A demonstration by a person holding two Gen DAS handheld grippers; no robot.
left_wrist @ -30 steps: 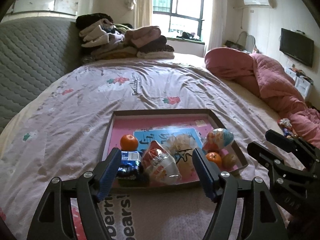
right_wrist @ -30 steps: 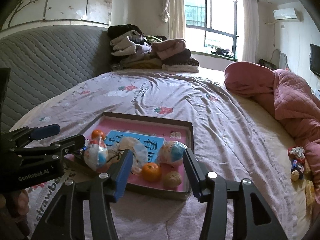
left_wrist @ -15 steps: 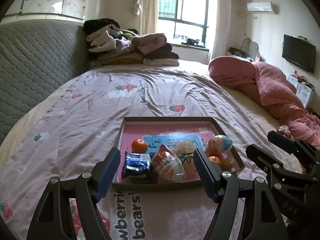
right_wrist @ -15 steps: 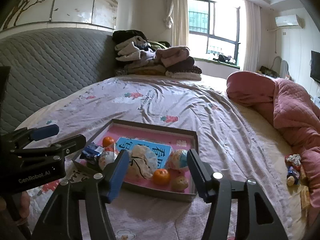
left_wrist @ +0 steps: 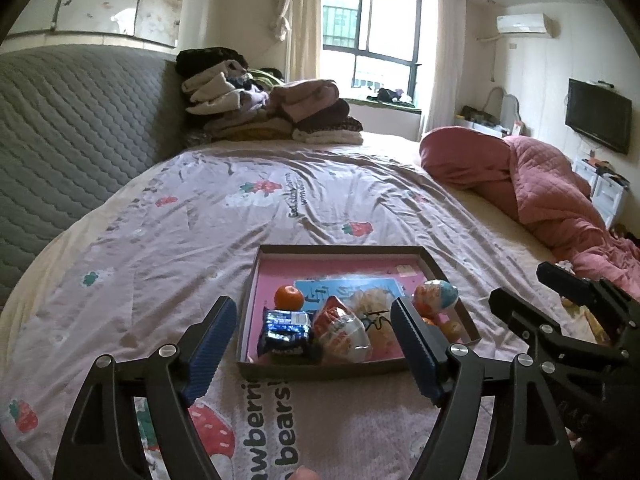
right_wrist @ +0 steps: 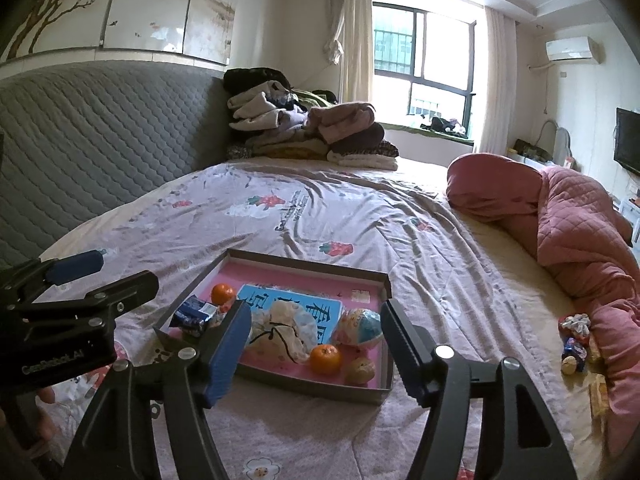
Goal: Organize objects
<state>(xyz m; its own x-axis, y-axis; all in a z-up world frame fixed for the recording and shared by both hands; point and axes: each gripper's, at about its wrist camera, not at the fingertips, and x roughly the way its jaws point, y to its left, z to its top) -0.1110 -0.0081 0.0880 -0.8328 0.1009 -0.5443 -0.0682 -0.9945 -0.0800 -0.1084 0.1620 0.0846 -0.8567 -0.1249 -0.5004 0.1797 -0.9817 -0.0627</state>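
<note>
Presently both tongs, left tongs (left_wrist: pixel 312 350) and right tongs (right_wrist: pixel 316 350), hang spread and empty short of the tray (left_wrist: pixel 320 372) on the bed (left_wrist: pixel 160 260); snacks and oranges gathered inside, loose sweets (right_wrist: pixel 574 340) stranded beside the pink quilt (right_wrist: pixel 580 232), likely next.

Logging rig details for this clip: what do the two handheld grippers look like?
Both match: the left gripper and right gripper have black angular frames with silver screws and ribbed blue finger pads. The left gripper's body carries pale "GenRobot.AI" lettering. No cables or sleeves show.
</note>
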